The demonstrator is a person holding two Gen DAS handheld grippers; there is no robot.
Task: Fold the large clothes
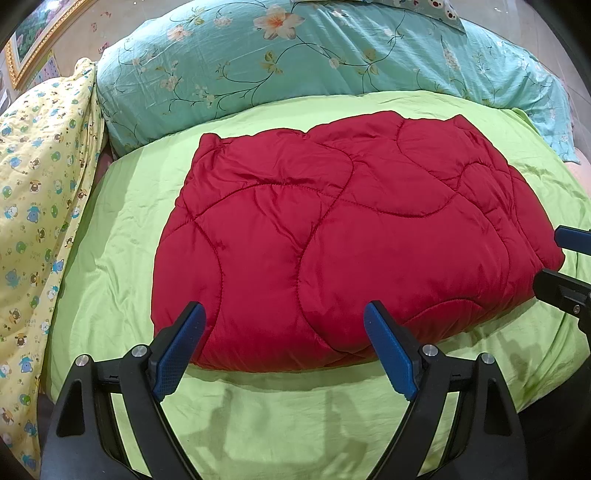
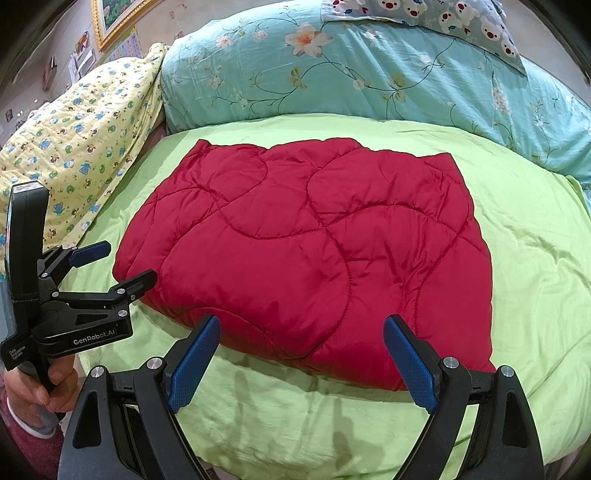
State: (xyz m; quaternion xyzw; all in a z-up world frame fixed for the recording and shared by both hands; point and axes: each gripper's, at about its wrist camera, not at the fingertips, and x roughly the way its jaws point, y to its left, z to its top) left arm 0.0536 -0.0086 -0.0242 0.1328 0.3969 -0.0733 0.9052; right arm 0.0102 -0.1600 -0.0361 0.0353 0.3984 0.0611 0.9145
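A red quilted garment (image 1: 343, 236) (image 2: 314, 251) lies folded into a thick rectangle on the lime green bed sheet (image 1: 122, 229) (image 2: 535, 258). My left gripper (image 1: 284, 314) hangs open just above the garment's near edge, nothing between its blue pads. My right gripper (image 2: 301, 325) is also open, over the near edge further right, with nothing held. In the right wrist view the left gripper (image 2: 122, 264) shows from the side at the garment's left corner, open, held by a hand (image 2: 44, 384). The right gripper's fingers (image 1: 569, 266) peek in at the left wrist view's right edge.
A teal floral duvet (image 1: 295, 66) (image 2: 369, 74) is bunched along the far side of the bed. A yellow quilt with cartoon prints (image 1: 40, 192) (image 2: 85, 144) lies on the left. A bear-print pillow (image 2: 436, 18) sits at the back. A framed picture (image 2: 118, 14) hangs on the wall.
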